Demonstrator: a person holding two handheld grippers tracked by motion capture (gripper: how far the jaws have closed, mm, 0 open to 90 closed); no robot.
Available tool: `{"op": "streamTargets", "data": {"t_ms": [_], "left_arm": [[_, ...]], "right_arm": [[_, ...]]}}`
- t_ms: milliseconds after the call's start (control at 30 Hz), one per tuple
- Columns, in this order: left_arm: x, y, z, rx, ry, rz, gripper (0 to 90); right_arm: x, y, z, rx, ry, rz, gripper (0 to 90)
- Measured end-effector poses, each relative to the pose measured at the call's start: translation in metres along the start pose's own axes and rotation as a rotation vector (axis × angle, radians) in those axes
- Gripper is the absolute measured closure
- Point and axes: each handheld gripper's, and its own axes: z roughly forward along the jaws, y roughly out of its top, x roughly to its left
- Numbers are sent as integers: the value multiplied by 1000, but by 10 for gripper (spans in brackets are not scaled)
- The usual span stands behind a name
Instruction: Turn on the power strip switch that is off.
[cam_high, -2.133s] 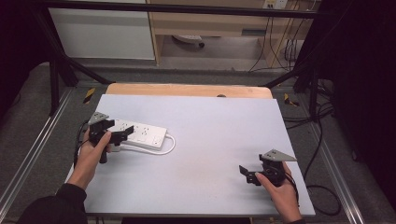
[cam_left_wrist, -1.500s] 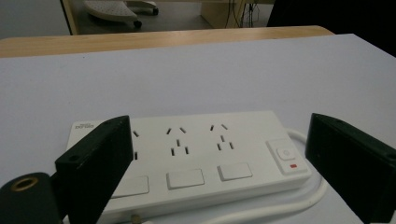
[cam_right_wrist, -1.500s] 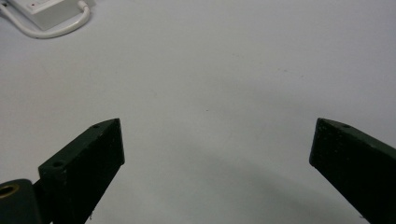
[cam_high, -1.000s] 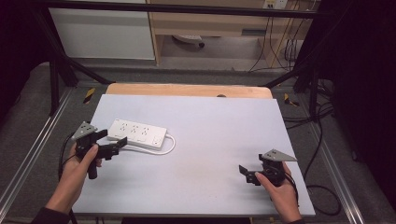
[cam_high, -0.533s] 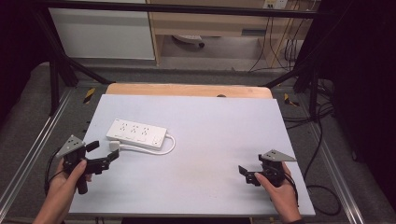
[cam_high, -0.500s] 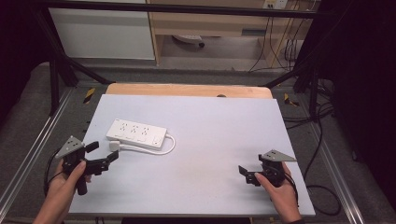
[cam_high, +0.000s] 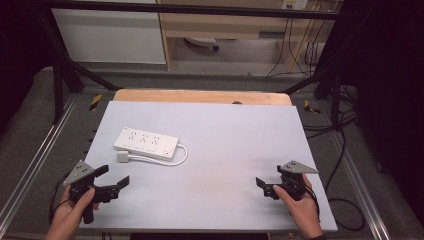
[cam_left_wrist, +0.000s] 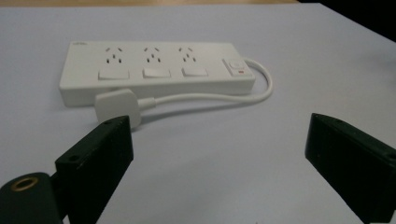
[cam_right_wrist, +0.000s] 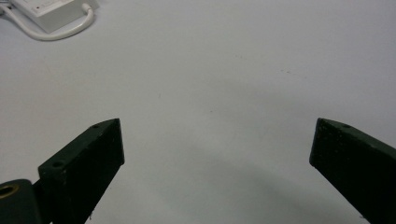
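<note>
A white power strip (cam_high: 146, 143) with three sockets lies flat on the left part of the grey table top (cam_high: 225, 145). Its short white cable (cam_high: 181, 156) loops round to a flat white plug (cam_high: 123, 157) lying beside it. In the left gripper view the power strip (cam_left_wrist: 156, 70) and its plug (cam_left_wrist: 116, 105) lie just beyond the jaws. My left gripper (cam_high: 114, 181) stands open at the table's near left corner, apart from the strip. At the near right my right gripper (cam_high: 265, 185) is open over bare table, and in its view the strip's end (cam_right_wrist: 44, 13) lies far off.
A wooden board (cam_high: 200, 96) edges the table's far side. Metal frame rails (cam_high: 35, 150) run along both sides. Beyond the table stand a white cabinet (cam_high: 110, 35) and wooden furniture, and cables (cam_high: 345, 150) trail on the floor at the right.
My left gripper has let go of the power strip and drawn back towards the near left corner, leaving the strip and plug lying still. The right gripper has not moved.
</note>
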Motion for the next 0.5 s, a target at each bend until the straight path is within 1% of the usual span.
{"op": "streamTargets", "data": {"t_ms": [67,200,400,500], "left_arm": [[-5,-6,2,27,-8,19,79],[-10,-12,6,49,-20,43,79],[-15,-20,14,73,-28,62,79],[-16,-25,20,89,-36,64,79]], "right_arm": [[0,0,0,0,1,0,36],[0,0,0,0,0,-1,36],[0,0,0,1,-1,-1,36],[0,0,1,2,0,-2,35]]}}
